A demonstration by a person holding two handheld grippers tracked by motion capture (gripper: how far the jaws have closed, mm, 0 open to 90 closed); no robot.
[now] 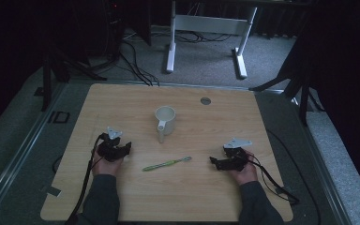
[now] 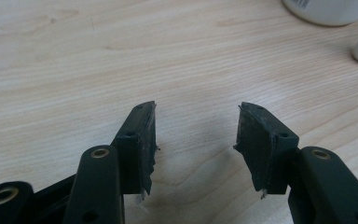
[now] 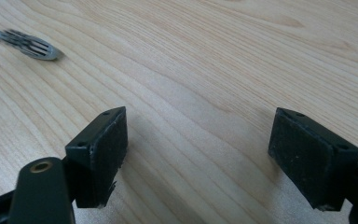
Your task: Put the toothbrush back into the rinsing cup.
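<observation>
Here the toothbrush point(image 1: 167, 164) is laid lengthwise between both tools, bristle end toward the right tool point(image 1: 220, 163), which is nearer; both tools, including the left tool point(image 1: 122, 151), are held released.

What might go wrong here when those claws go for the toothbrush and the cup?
The toothbrush lies flat on the table, so the right gripper may scrape the wood or flick it away rather than pinch it. The cup stands upright with its handle toward the person; a nudge from the left gripper could tip it. Both grippers are open and hold nothing.
</observation>
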